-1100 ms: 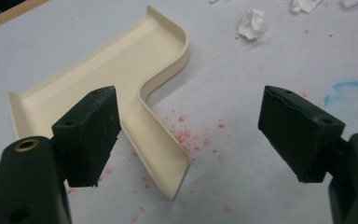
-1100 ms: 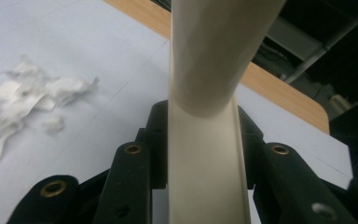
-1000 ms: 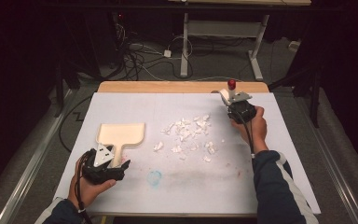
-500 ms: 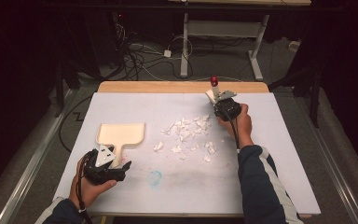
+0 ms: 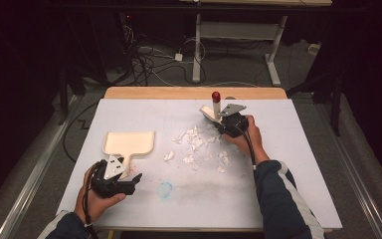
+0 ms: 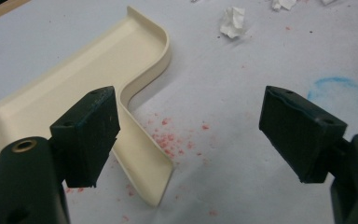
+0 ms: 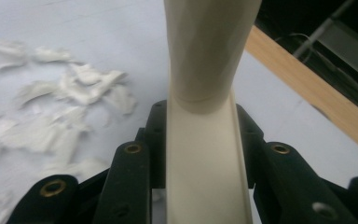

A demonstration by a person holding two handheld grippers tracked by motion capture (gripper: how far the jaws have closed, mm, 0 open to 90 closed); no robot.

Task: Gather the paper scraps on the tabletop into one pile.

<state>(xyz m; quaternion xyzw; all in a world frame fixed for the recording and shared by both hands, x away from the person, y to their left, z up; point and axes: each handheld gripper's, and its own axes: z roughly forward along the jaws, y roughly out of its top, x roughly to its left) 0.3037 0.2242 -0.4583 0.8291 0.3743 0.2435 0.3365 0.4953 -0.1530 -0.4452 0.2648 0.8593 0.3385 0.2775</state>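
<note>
A cream dustpan [image 5: 129, 142] lies flat at the left of the white table cover, its handle pointing toward the person. My left gripper [image 5: 132, 181] rests just beside the handle's end, open. In the left gripper view the dustpan [image 6: 74, 93] runs past the left jaw, and my left gripper [image 6: 191, 126] has bare table between its jaws. My right gripper [image 5: 226, 122] is shut on a cream brush [image 5: 210, 110] with a red tip, at the far right edge of the paper scraps [image 5: 196, 144]. In the right gripper view my right gripper [image 7: 200, 140] clamps the brush [image 7: 205, 46], with the scraps [image 7: 74, 88] to its left.
A blue smudge [image 5: 165, 189] and red specks mark the white cover [image 5: 298, 164] near the left gripper. A wooden table edge [image 5: 194, 92] runs along the back. Cables and desk legs lie on the floor beyond.
My right gripper has carried the brush leftward and slightly nearer, from the table's right side to the edge of the scraps. The left gripper and dustpan have stayed put.
</note>
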